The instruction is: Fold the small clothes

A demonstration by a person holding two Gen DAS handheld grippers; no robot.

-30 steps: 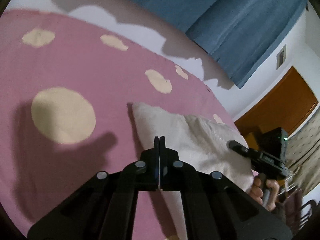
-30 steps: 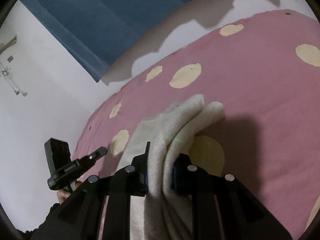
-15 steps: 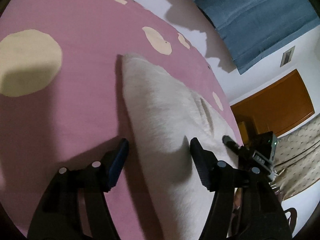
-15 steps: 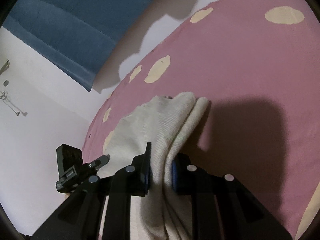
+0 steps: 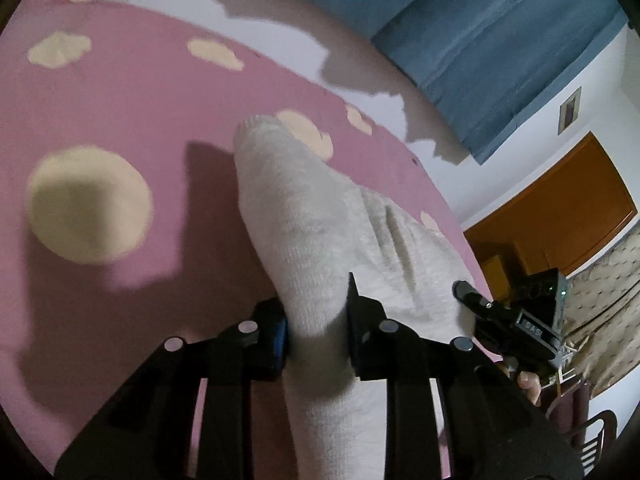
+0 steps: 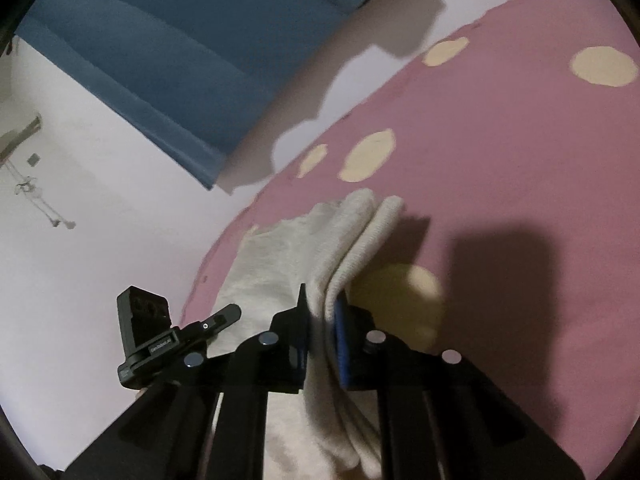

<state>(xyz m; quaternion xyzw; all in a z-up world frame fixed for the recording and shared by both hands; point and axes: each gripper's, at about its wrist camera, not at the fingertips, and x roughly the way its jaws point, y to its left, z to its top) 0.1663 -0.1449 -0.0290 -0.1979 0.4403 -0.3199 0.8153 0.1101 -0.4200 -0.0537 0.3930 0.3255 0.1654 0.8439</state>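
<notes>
A cream knitted garment (image 5: 312,208) lies on a pink bed cover (image 5: 120,100) with pale round spots. My left gripper (image 5: 314,304) is closing on one end, and the cloth is bunched and pinched between its pads. In the right wrist view the same garment (image 6: 280,252) shows two ribbed layers stacked. My right gripper (image 6: 322,300) is closing too, squeezing those layers at the opposite end. Each gripper's black housing shows at the edge of the other's view: the right one (image 5: 532,320) and the left one (image 6: 144,328).
The pink cover (image 6: 520,140) stretches far around the garment. A blue curtain (image 5: 500,40) hangs on the white wall behind the bed. An orange-brown door (image 5: 560,220) and a dark chair (image 5: 592,440) stand off the bed's right side.
My left gripper went from shut with nothing in it, to open astride the garment, to pinching its end. The right gripper kept its hold and squeezed the layers tighter.
</notes>
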